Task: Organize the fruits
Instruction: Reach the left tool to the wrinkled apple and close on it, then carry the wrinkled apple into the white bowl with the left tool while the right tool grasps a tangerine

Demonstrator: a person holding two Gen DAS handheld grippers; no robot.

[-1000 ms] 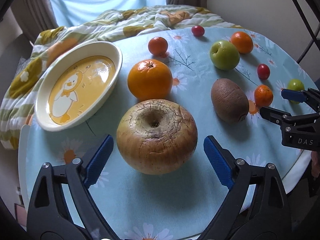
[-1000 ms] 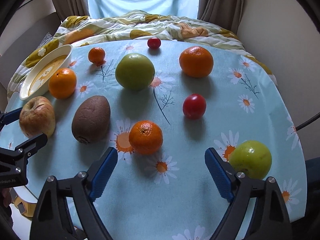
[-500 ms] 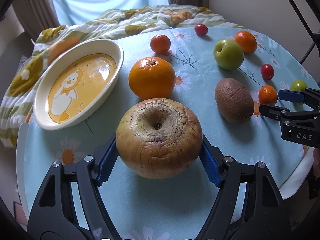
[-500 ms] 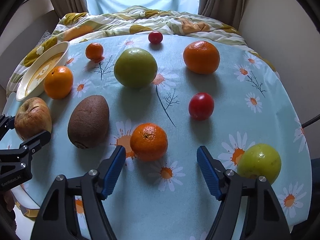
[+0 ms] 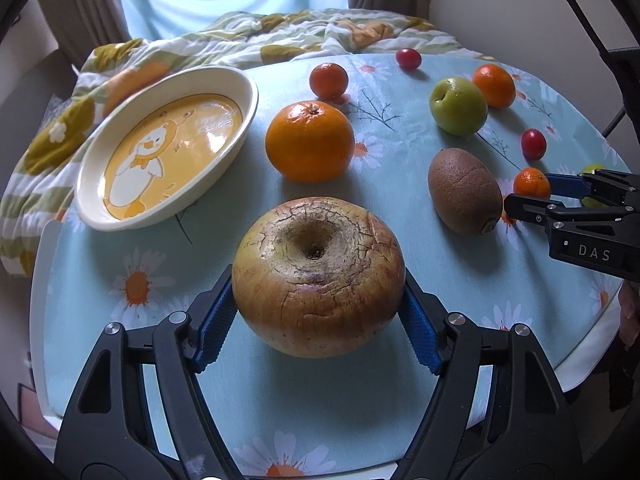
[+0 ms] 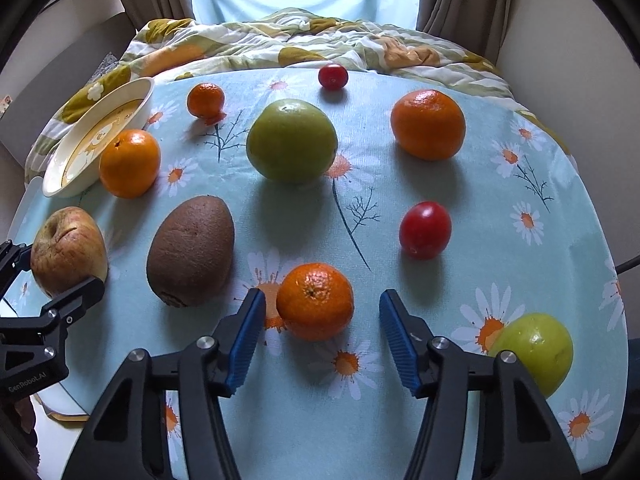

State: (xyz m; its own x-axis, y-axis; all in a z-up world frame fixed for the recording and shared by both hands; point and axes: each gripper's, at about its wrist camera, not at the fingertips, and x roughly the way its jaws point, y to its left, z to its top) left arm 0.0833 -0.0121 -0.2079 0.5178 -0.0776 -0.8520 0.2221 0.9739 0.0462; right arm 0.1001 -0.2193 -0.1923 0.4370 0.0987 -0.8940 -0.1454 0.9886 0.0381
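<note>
— Fingers on the left gripper [image 5: 318, 314]: what are they doing?
— Clenched on the russeted apple [image 5: 318, 276], blue pads flat against both flanks, the fruit resting on the counter [image 5: 280, 400] beside the duck dish [image 5: 168, 148], likely its destination

— And the right gripper [image 6: 322, 322]?
— Its jaws have just been closing around the small mandarin [image 6: 315, 300], which sits between them, but gaps show on either side, so nothing is grasped yet. Straddling it that way probably keeps it from rolling off

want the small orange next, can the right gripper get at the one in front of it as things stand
Probably yes: the small orange already sits between the right gripper pads, which have just been closing, nothing blocking.
</note>
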